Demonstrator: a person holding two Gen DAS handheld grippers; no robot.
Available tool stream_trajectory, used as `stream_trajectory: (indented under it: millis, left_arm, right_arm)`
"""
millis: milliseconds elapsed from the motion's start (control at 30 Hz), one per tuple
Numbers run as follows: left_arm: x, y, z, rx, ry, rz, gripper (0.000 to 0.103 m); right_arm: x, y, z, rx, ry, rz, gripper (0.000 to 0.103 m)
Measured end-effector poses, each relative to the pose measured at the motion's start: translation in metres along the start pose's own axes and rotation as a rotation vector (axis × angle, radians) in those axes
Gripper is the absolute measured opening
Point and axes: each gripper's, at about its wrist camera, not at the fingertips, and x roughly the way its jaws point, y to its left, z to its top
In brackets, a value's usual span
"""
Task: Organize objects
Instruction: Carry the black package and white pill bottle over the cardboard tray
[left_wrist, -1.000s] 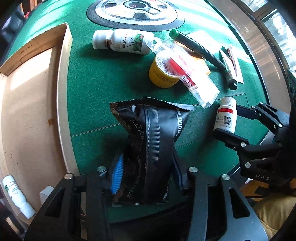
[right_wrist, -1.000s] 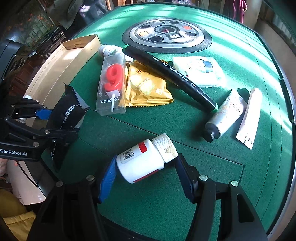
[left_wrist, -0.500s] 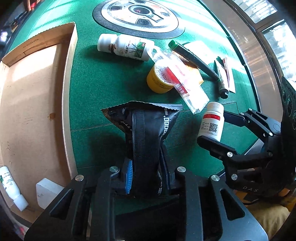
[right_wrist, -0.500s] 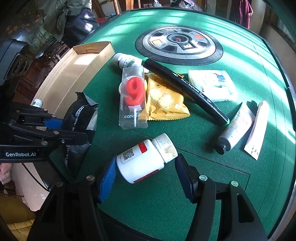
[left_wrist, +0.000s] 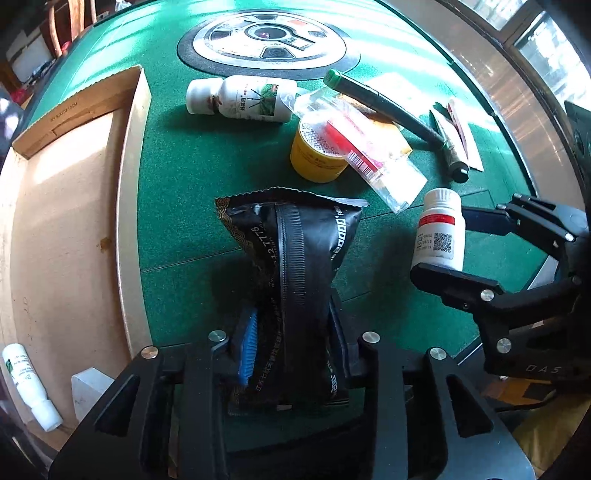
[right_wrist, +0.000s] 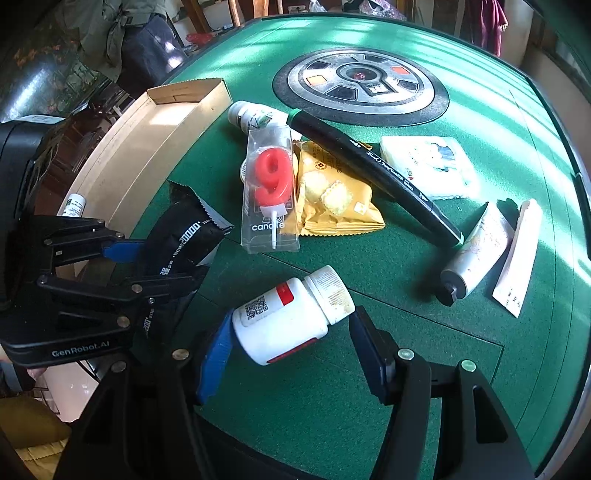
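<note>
Green felt table (right_wrist: 332, 406) fills frame. Cardboard tray (left_wrist: 66, 236) far left. Left gripper (left_wrist: 291, 332) lower centre, jaws opening slightly yet pinching black pouch (left_wrist: 295, 258). Right gripper (right_wrist: 291, 347) half-open, clamping white pill bottle (right_wrist: 288, 314), lower centre.

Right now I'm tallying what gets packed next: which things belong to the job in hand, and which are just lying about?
In hand:
- black packet, pinched in the left gripper, whose jaws are opening
- white pill bottle, between the right gripper's pads
- cardboard box

Lying about:
- yellow tub
- candle pack
- black marker
- yellow snack bag
</note>
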Motion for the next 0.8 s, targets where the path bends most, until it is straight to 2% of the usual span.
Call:
stream_trajectory:
  millis: [67, 300, 800]
  left_arm:
    - [-0.005, 0.006, 0.003, -0.045, -0.007, -0.040, 0.022]
    - [-0.014, 0.016, 0.011, -0.125, 0.008, -0.091, 0.021]
    - [-0.044, 0.027, 0.010, -0.146, -0.002, -0.068, 0.021]
  right_arm:
    - [-0.001, 0.000, 0.001, -0.005, -0.004, 0.000, 0.063]
    - [0.000, 0.004, 0.005, -0.019, -0.003, 0.015, 0.063]
    - [-0.001, 0.014, 0.009, -0.051, 0.001, 0.047, 0.063]
